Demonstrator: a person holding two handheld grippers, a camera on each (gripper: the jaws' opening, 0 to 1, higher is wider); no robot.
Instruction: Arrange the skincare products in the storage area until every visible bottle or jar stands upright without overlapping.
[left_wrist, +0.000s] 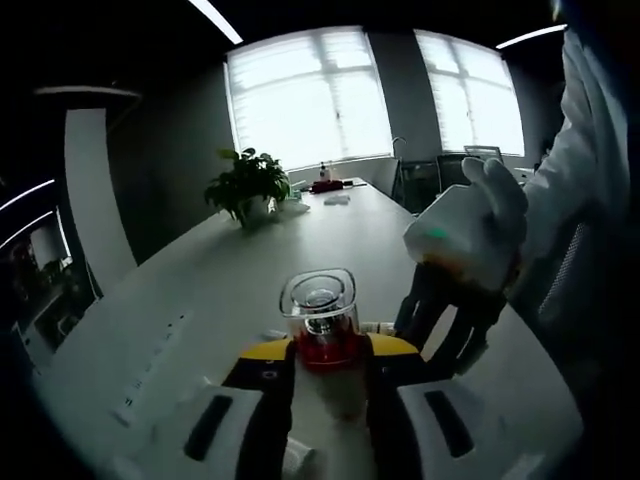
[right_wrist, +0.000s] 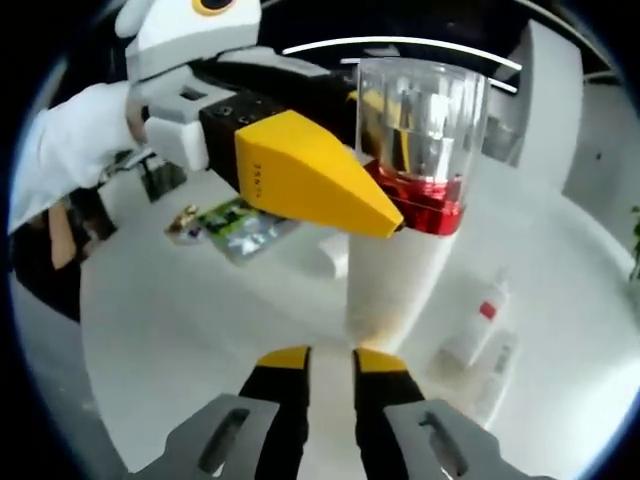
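Observation:
A white bottle (left_wrist: 322, 310) with a clear cap and a red band stands upright between the yellow tips of my left gripper (left_wrist: 325, 350), which is shut on it just below the band. In the right gripper view the same bottle (right_wrist: 410, 170) rises close ahead, one yellow finger (right_wrist: 300, 175) of the left gripper across its neck. My right gripper (right_wrist: 331, 365) sits just below the bottle's base, its jaws a narrow gap apart with nothing held. It comes in from the right as the right gripper (left_wrist: 445, 325), beside the bottle.
Two white tubes (right_wrist: 478, 320) (right_wrist: 500, 370) lie on the white table (right_wrist: 180, 330), and a green packet (right_wrist: 240, 228) lies further left. A potted plant (left_wrist: 247, 185) and small items (left_wrist: 325, 183) stand far down the long table (left_wrist: 200, 290). A gloved hand (left_wrist: 500, 190) holds the right gripper.

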